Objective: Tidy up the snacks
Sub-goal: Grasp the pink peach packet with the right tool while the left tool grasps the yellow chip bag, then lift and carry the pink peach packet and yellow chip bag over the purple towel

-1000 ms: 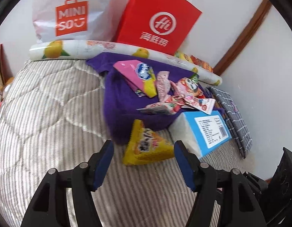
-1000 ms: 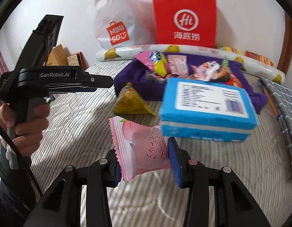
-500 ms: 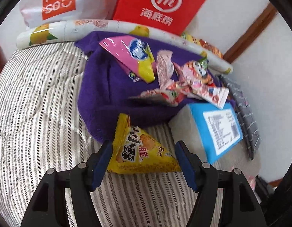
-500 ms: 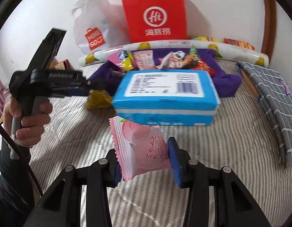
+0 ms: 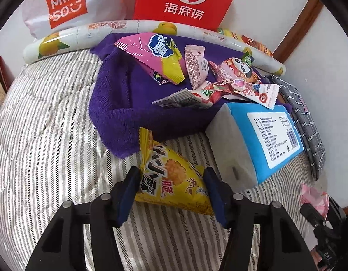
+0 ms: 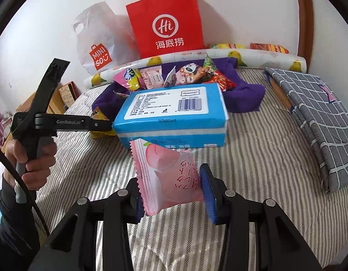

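Closing on the yellow triangular snack packet, the left gripper has its blue pads at either flank of the pack. Pads look to be touching or just short of the foil; a firm pinch is not yet evident. Packet lies on the striped quilt, its top corner just beside the near edge of the purple towel.

Right gripper is clamped on a pink peach-print packet, held clear above the quilt, in front of the blue tissue pack. From the right wrist view the person's hand grips the left tool's handle, its nose pointing in beside the tissue pack.

Outward: the purple towel carries the gathered pile – pink-and-yellow packet, pale pink wafer-style pack, panda-print packet, strawberry-print wrapper. Behind it a rolled lemon-print sheet, a red paper bag, a white plastic shopping bag. A folded grey checked cloth lies to the right.

Step in hand, as I judge it: gathering strays onto the towel, the left picking up, the right carrying.

Next move calls for finishing the squeeze without crushing the puffed pack, lifting clear of the quilt, then carrying over the towel's raised edge. The foil is slick, so slipping is the risk.
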A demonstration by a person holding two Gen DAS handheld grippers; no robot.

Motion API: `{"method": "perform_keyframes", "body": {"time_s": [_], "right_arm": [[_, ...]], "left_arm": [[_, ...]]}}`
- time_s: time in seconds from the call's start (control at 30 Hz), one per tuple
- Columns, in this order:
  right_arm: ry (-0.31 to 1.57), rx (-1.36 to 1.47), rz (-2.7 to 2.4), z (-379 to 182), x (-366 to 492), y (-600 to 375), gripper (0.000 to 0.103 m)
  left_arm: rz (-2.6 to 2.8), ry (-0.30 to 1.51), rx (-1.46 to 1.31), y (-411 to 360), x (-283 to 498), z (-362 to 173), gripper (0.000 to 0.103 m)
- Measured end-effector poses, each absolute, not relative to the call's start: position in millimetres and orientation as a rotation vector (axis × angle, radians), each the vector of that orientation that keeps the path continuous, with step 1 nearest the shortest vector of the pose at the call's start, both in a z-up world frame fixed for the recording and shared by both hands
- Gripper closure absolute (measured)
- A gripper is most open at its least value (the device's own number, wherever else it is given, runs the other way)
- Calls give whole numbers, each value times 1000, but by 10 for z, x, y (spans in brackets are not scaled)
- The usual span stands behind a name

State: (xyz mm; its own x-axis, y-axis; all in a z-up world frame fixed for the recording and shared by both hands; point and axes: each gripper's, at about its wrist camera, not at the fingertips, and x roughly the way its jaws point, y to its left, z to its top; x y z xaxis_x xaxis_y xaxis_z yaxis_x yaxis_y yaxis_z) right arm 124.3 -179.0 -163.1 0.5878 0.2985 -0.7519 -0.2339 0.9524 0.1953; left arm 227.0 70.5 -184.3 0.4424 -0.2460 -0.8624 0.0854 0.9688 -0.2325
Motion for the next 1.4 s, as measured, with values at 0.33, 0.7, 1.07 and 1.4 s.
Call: {"method": "perform_keyframes", "body": {"time_s": [0.33, 0.7, 1.07, 1.4], "right_arm": [[869, 112, 295, -1514, 1138, -1923, 61], [813, 93, 215, -1098, 1065, -2088, 61], [729, 51, 165, -678, 1023, -2073, 61], [682, 79, 168, -424, 960, -2078, 61]], "left_arm": [[-194, 1024, -193, 792, 1923, -1565, 49], [-246, 927, -221, 672, 1616, -1062, 49], [-277, 851, -203, 508, 1407, -618, 49], [-289, 815, -208, 490, 1266, -379, 49]]}}
